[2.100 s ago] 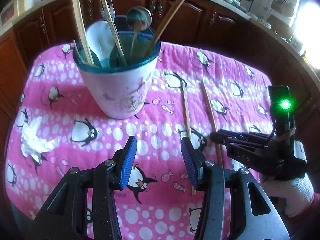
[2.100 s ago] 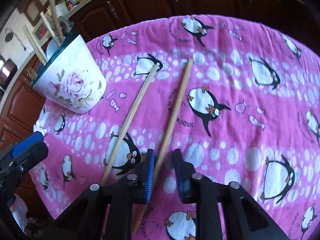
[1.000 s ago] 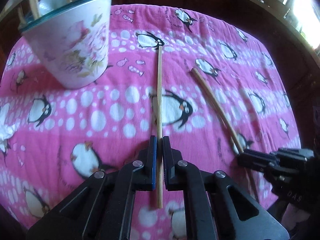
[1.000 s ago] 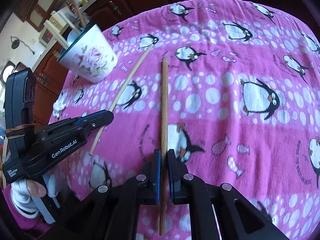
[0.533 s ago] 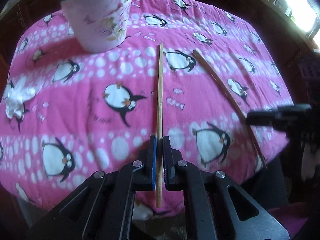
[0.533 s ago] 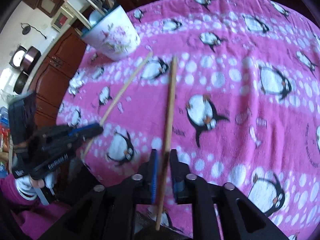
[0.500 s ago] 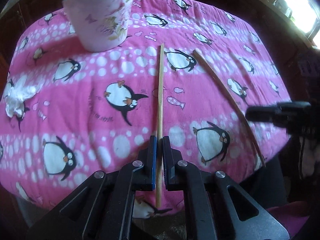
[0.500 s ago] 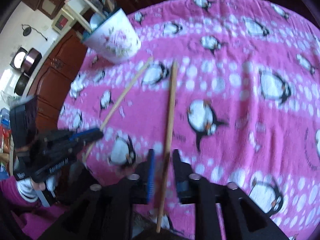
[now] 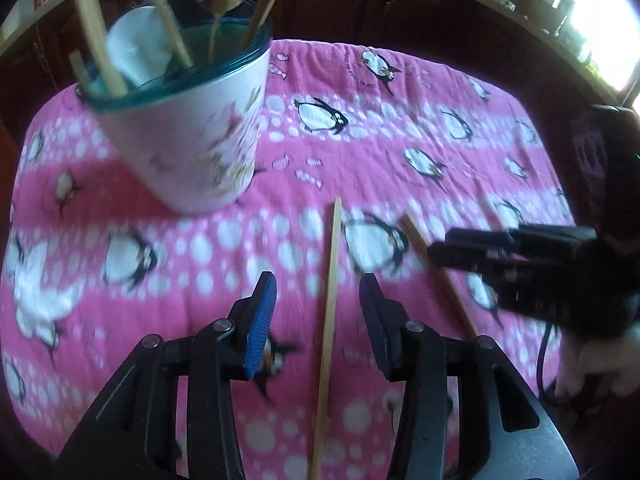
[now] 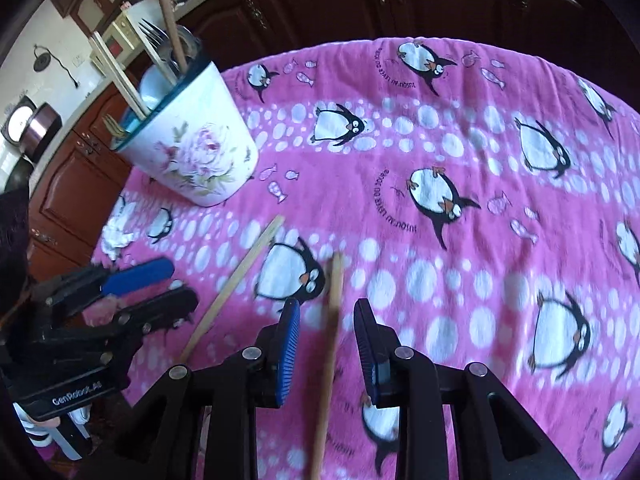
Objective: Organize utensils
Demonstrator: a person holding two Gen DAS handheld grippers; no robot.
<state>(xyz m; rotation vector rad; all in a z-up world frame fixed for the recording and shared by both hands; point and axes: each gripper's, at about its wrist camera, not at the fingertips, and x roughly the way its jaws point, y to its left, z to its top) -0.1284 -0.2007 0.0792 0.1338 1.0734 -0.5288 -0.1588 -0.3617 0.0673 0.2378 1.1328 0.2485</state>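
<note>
Whereas half a second ago both tongs clamped their sticks, the left tongs (image 9: 318,312) and right tongs (image 10: 326,340) now stand open; the thin pale wooden stick (image 9: 329,312) and thicker brown wooden stick (image 10: 330,340) lie on the pink penguin-print worktop cloth (image 10: 480,216), near the white floral utensil pot (image 10: 192,156), not yet stowed.

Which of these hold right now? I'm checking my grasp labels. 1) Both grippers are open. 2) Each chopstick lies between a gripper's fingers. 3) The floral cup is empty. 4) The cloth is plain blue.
1) True: the left gripper and right gripper are both open.
2) True: the thin chopstick and the thicker chopstick each lie between fingers.
3) False: the floral cup holds utensils.
4) False: the cloth is pink with penguins.
</note>
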